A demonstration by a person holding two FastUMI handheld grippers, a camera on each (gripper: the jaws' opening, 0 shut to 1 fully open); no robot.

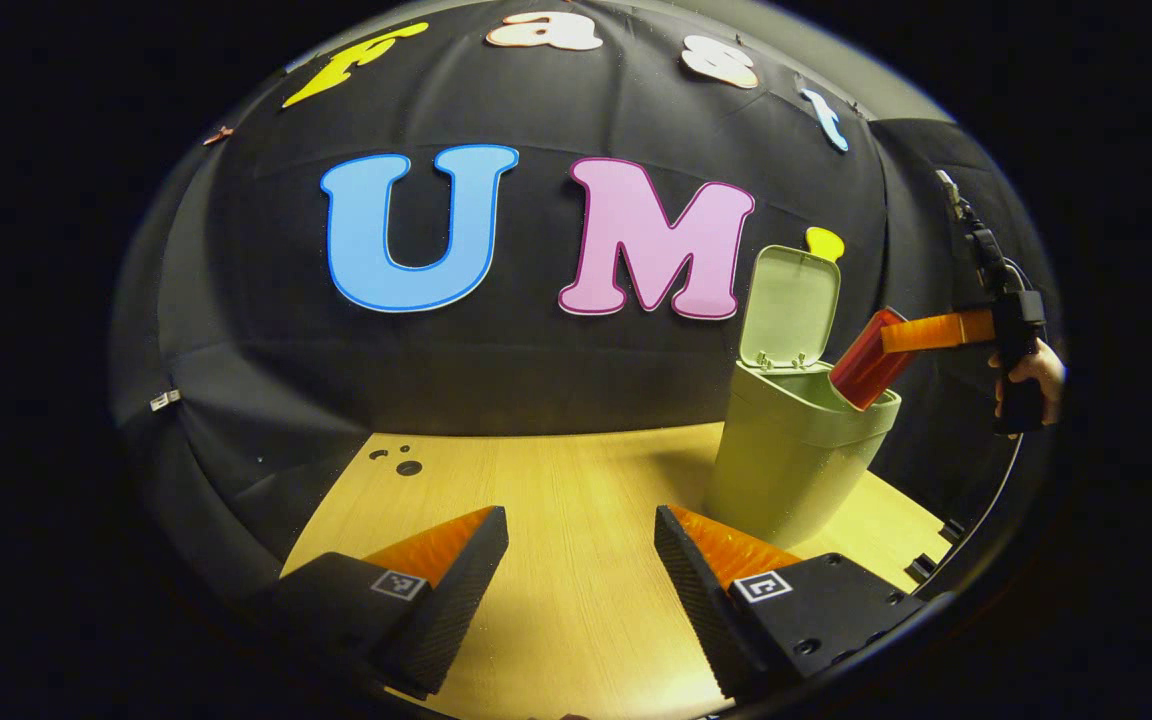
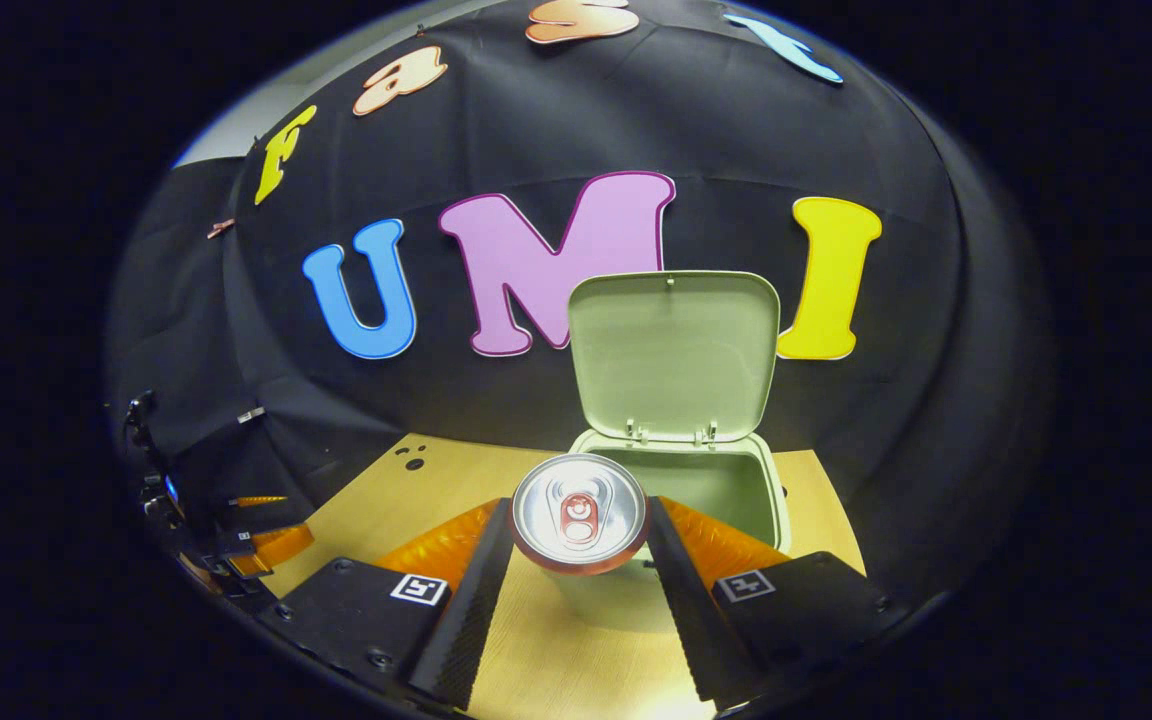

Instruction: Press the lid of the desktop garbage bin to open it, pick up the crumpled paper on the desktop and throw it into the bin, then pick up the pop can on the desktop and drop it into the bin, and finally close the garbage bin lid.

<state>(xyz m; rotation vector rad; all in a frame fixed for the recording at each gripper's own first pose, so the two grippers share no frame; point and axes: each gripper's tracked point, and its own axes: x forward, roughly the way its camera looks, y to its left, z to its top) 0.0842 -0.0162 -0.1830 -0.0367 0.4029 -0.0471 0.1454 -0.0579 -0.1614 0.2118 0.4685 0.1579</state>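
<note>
**Dropping the can: third step under way, lid still to close**

Holding the pop can [image 2: 578, 512] between both fingers, our right gripper [image 2: 576, 565] has it tilted over the open mouth of the garbage bin [image 1: 794, 455]. In the left gripper view we see the can leaning, its lower end already past the rim, with the hand [image 1: 1034, 372] behind it. The lid [image 2: 674, 352] stands upright at the back, so we judge the opening step done. We see no crumpled paper on the desktop [image 1: 556, 490] and take it to be inside the bin already, though the inside is hidden from us. Our left gripper [image 1: 581, 555] hangs low over bare wood with its fingers spread wide, gripping nothing. Left to do, by our reading: let go of the can, then press the lid down.
</note>
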